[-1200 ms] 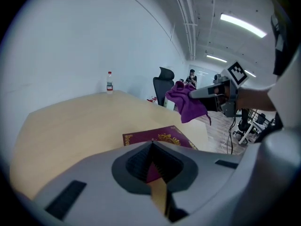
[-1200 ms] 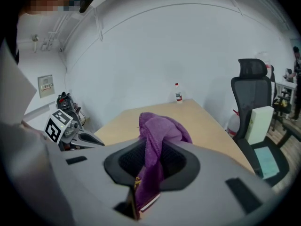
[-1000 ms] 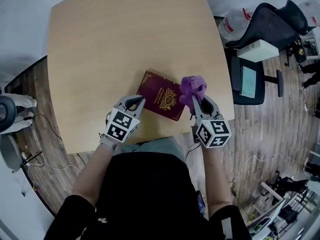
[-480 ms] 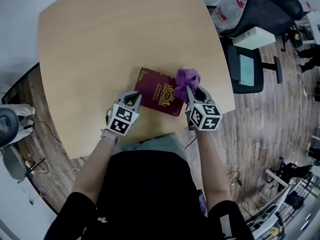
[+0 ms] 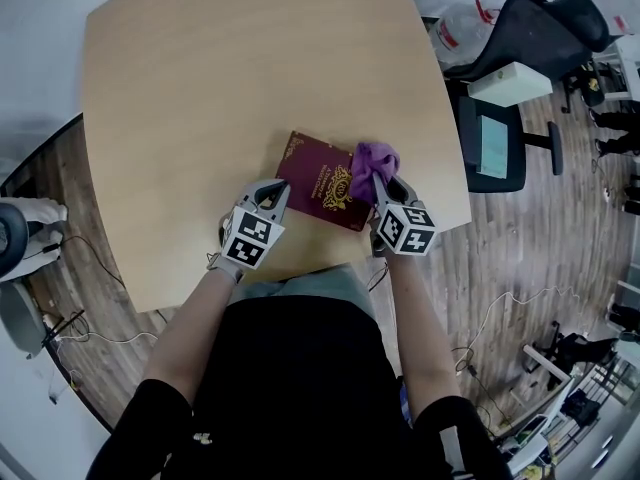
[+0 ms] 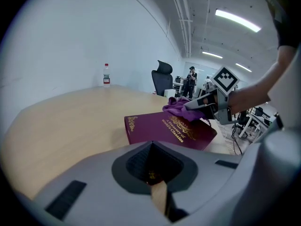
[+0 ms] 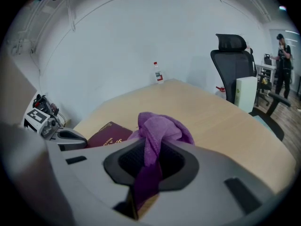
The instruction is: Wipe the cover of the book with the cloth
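A maroon book [image 5: 322,179] with gold print lies flat near the front edge of the wooden table [image 5: 230,78]; it also shows as the book [image 6: 164,128] and the book [image 7: 107,133]. My right gripper [image 5: 381,185] is shut on a purple cloth [image 5: 373,163], which rests on the book's right part. The cloth [image 7: 157,131] bunches out of its jaws, and the cloth [image 6: 181,109] shows over the cover. My left gripper [image 5: 270,196] hovers by the book's left corner, jaws together, holding nothing.
A black office chair [image 5: 545,38] with a white box [image 5: 508,85] stands right of the table. A water bottle [image 6: 106,75] stands at the table's far side. Cables [image 5: 80,258] lie on the wooden floor at left. A person [image 7: 283,55] stands far off.
My right gripper has carried the cloth left, from the book's right edge onto its cover. The left gripper has stayed by the book's left corner.
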Demonstrator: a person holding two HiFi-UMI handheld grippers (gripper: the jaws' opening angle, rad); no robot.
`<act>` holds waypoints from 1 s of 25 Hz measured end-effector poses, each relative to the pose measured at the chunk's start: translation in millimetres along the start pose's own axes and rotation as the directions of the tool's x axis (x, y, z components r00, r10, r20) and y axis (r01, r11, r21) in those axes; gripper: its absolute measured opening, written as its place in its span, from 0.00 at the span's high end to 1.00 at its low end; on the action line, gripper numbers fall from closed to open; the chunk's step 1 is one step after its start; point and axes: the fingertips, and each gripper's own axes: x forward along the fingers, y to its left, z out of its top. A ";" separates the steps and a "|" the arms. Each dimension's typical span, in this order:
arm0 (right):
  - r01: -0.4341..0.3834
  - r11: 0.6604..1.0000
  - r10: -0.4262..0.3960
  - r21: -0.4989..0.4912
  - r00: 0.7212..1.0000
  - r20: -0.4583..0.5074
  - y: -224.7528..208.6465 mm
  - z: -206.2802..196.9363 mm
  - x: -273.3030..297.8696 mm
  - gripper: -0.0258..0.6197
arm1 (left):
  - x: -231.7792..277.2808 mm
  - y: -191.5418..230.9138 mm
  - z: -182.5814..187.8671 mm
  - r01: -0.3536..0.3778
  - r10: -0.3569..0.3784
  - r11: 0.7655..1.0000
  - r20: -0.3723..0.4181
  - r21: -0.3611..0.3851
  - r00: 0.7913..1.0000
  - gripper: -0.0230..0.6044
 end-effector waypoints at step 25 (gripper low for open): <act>-0.117 0.992 0.115 -0.047 0.993 -0.038 47.0 -63.0 -51.1 0.84 | 0.0 3.6 -5.8 -0.040 0.042 0.998 0.037 -0.051 0.998 0.93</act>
